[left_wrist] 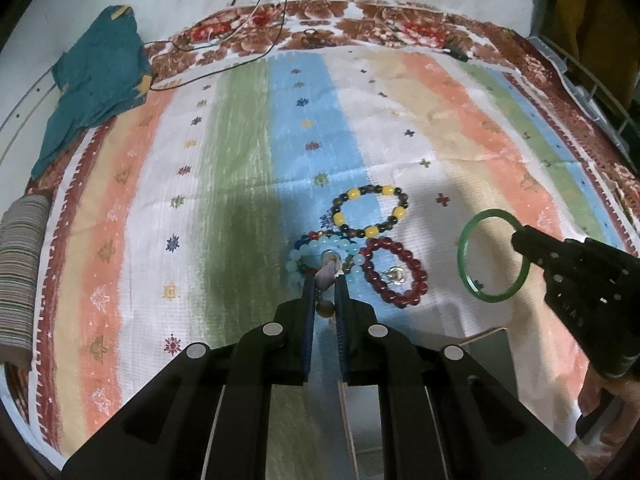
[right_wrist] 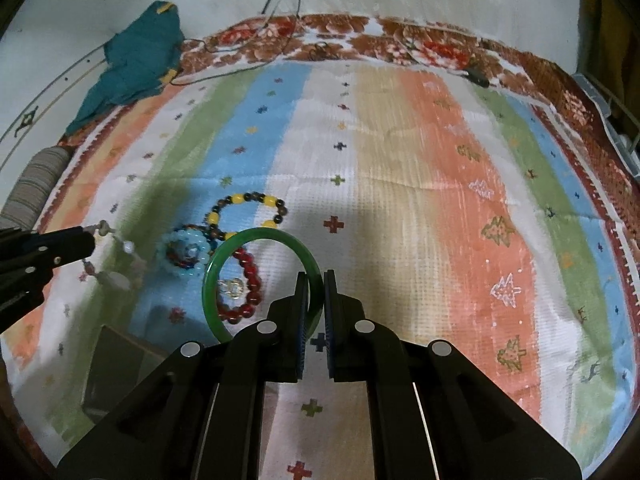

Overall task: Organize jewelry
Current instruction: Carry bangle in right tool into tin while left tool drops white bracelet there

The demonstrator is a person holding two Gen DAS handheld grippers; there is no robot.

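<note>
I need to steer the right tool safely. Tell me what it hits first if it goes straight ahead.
The right tool, shut on the green bangle, points over bare striped cloth. Nothing else lies in that line; it would probably meet the cloth first, though depth is unclear. The bracelets lie to its left.

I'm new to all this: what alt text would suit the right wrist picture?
Black right tongs grip a green bangle above a striped cloth. On the cloth lie three beaded bracelets: yellow-and-dark, light blue, dark red. Left tongs hold a beaded strand.

Left tongs (left_wrist: 325,280) nearly closed, pinching; right tongs (right_wrist: 316,284) clamped, raised off surface.
</note>
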